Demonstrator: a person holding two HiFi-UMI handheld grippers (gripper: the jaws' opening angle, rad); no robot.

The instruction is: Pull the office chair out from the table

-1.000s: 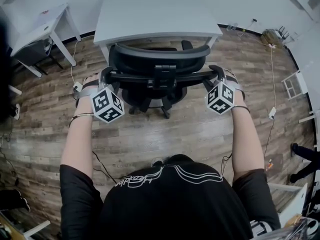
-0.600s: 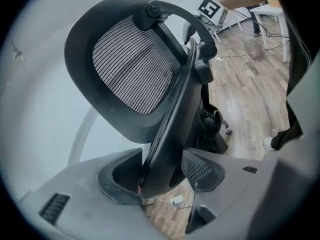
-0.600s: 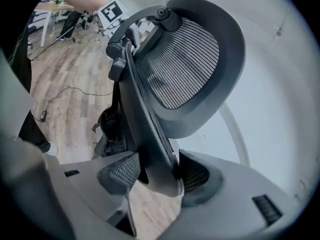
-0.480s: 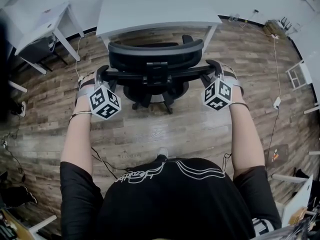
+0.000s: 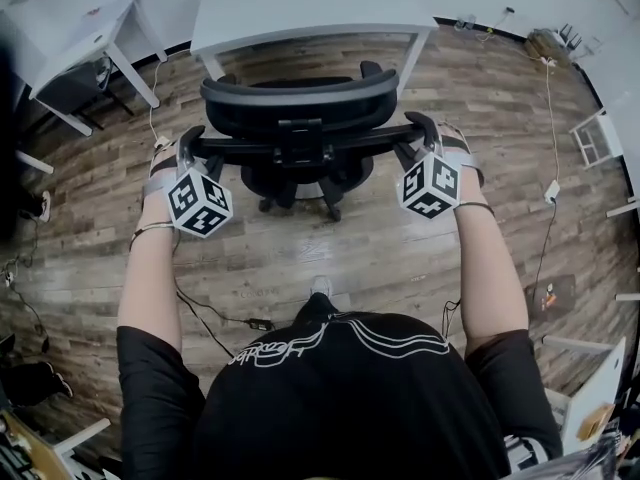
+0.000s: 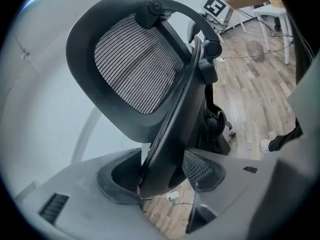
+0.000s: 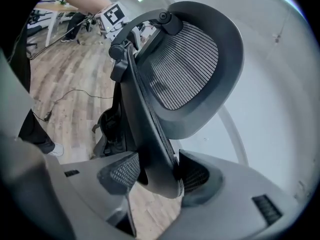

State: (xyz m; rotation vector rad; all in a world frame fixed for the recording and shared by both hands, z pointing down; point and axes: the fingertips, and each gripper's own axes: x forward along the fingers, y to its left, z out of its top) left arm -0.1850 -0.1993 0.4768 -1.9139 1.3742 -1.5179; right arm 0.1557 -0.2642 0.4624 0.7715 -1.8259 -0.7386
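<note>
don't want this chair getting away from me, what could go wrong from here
1. The left gripper and right gripper clamp only the thin side edges of the office chair's backrest. An uneven pull could let one edge slip out, or swing the chair round.
2. A loose cable lies between the castors and the person's shoe. Wheels or feet might snag it.

Even overhead light is shown, with pale glare on the floor [image 5: 300, 260]. Edges are curved by lens distortion.
</note>
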